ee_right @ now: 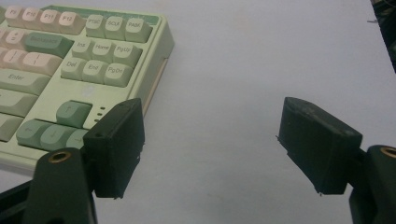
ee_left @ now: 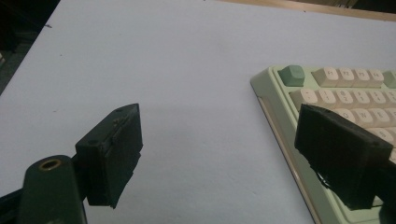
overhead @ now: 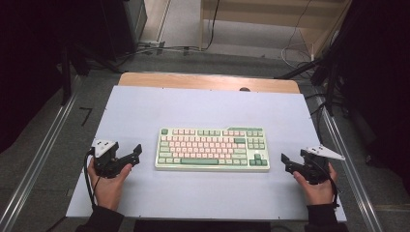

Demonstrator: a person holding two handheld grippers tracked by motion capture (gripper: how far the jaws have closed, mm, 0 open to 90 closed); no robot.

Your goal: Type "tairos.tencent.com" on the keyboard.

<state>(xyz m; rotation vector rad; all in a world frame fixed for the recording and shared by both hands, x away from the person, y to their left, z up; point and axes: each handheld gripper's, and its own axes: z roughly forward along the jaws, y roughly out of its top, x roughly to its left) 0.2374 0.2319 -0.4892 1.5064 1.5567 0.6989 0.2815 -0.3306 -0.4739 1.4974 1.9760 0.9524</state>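
A pale green keyboard (overhead: 212, 149) with pink and green keys lies in the middle of a white mat (overhead: 203, 108). My left gripper (overhead: 137, 151) rests to the keyboard's left, held in a hand, jaws wide apart and holding nothing. In the left gripper view the left gripper (ee_left: 219, 156) has the keyboard's top-left corner (ee_left: 285, 74) just past its right jaw. My right gripper (overhead: 285, 161) sits to the keyboard's right, open and holding nothing. In the right gripper view the right gripper (ee_right: 210, 144) has the keyboard's arrow keys (ee_right: 56, 126) behind its left jaw.
The mat covers a wooden table (overhead: 208, 81) whose far edge shows bare. Metal rails (overhead: 43, 150) run along both sides of the table. Cables (overhead: 159, 48) and dark stands lie on the floor beyond.
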